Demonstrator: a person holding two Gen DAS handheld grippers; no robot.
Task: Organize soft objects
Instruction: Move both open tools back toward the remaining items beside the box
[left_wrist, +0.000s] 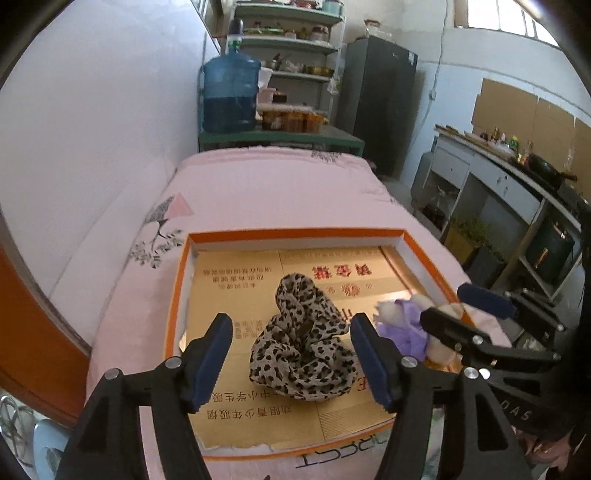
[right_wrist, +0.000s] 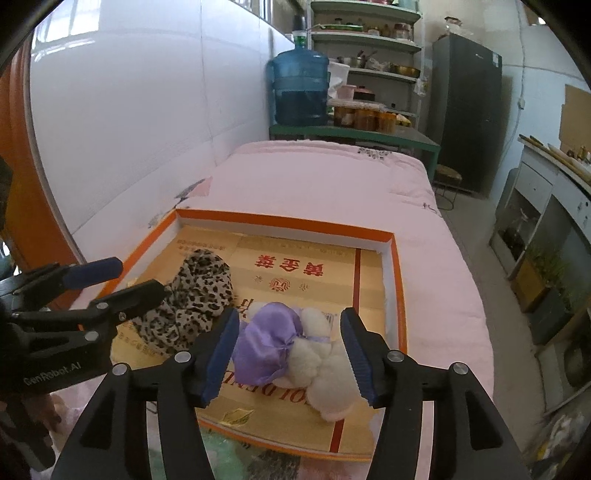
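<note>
Left gripper (left_wrist: 291, 363) wide apart, empty, straddling leopard scarf (left_wrist: 301, 343) in box (left_wrist: 295, 234). Right gripper (right_wrist: 286, 356) likewise around plush toy (right_wrist: 314, 362). Risk: withdrawing pads snag fabric, dragging items over the far rim onto the bed (right_wrist: 314, 177).

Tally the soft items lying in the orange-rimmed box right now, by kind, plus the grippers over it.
Leopard-print cloth: 1
Cream plush toy with a purple satin piece: 1
Soft items in the orange-rimmed box: 2
Grippers, both with jaws apart and nothing held: 2, the left gripper and the right gripper
Total: 4
</note>
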